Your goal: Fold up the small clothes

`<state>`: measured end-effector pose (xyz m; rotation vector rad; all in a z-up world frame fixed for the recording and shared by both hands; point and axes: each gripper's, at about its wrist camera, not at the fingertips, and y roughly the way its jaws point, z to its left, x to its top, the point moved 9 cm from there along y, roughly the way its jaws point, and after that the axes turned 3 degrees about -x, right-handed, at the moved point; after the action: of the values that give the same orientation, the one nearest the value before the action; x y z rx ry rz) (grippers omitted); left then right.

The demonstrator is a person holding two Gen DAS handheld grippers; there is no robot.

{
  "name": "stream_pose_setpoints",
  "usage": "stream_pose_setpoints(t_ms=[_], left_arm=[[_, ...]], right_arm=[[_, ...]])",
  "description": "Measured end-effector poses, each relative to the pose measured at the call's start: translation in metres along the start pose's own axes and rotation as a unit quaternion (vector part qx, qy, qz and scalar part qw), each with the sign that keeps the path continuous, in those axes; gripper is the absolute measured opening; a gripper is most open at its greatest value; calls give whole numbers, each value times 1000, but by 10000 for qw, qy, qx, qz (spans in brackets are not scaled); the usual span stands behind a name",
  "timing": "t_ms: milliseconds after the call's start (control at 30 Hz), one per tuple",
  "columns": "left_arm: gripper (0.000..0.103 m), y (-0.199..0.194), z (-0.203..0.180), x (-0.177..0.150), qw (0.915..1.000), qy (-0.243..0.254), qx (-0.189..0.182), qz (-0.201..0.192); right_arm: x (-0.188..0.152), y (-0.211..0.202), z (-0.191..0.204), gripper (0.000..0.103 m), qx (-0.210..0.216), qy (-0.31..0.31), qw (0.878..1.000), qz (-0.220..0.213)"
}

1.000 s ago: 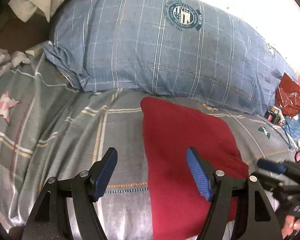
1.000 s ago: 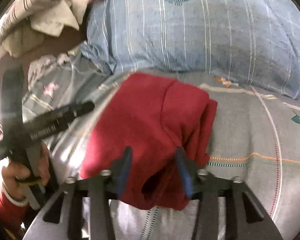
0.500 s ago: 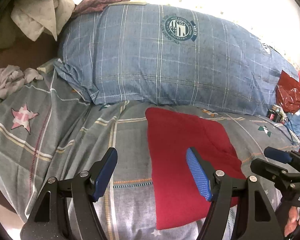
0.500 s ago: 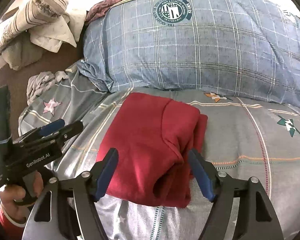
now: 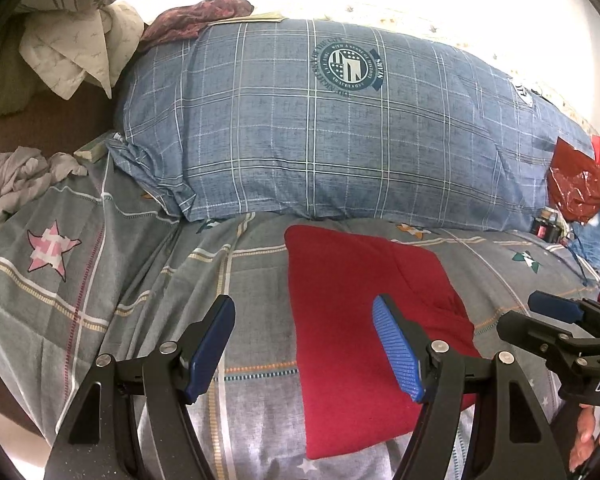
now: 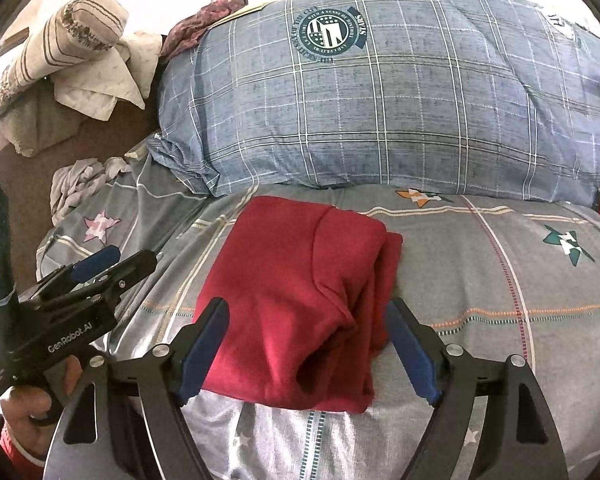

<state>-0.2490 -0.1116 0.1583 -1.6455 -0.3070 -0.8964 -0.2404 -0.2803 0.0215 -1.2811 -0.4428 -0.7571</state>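
Observation:
A red garment (image 5: 364,320) lies folded into a rough rectangle on the grey patterned bedsheet (image 5: 140,280). It also shows in the right wrist view (image 6: 300,288), with bunched folds along its right edge. My left gripper (image 5: 304,352) is open and empty, above the garment's left edge and the sheet. My right gripper (image 6: 308,356) is open and empty, with its jaws spread to either side of the garment's near end. Each gripper shows at the side of the other's view, the right one (image 5: 556,320) and the left one (image 6: 96,272).
A large blue plaid pillow (image 5: 340,128) lies just behind the garment. Crumpled grey cloth (image 5: 16,180) and a pile of pale linens (image 6: 80,48) sit at the left. A red plastic bag (image 5: 580,184) and small items lie at the far right.
My right gripper opened, let go of the red garment and drew back. My left gripper also pulled back, staying open. The garment now lies flat on the sheet.

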Motion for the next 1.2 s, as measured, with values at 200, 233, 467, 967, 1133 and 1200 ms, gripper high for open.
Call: stream_pose_setpoints(t_ms=[200, 233, 467, 967, 1133, 1200], left_arm=[[71, 4, 2, 1, 10000, -5, -3, 36], [71, 4, 2, 1, 10000, -8, -8, 40], [71, 6, 2, 2, 10000, 1, -5, 41], [71, 12, 7, -1, 10000, -2, 32, 66], [71, 14, 6, -1, 10000, 5, 40, 79], [71, 15, 6, -2, 10000, 14, 38, 90]], right_arm=[[-2, 5, 2, 82, 17, -9, 10000, 71], [-2, 6, 2, 82, 27, -13, 10000, 84], [-4, 11, 6, 82, 54, -65, 9999, 144], [-6, 17, 11, 82, 61, -56, 9997, 219], [-6, 20, 11, 82, 50, -51, 9997, 246], [-7, 21, 10, 82, 47, -34, 9997, 257]])
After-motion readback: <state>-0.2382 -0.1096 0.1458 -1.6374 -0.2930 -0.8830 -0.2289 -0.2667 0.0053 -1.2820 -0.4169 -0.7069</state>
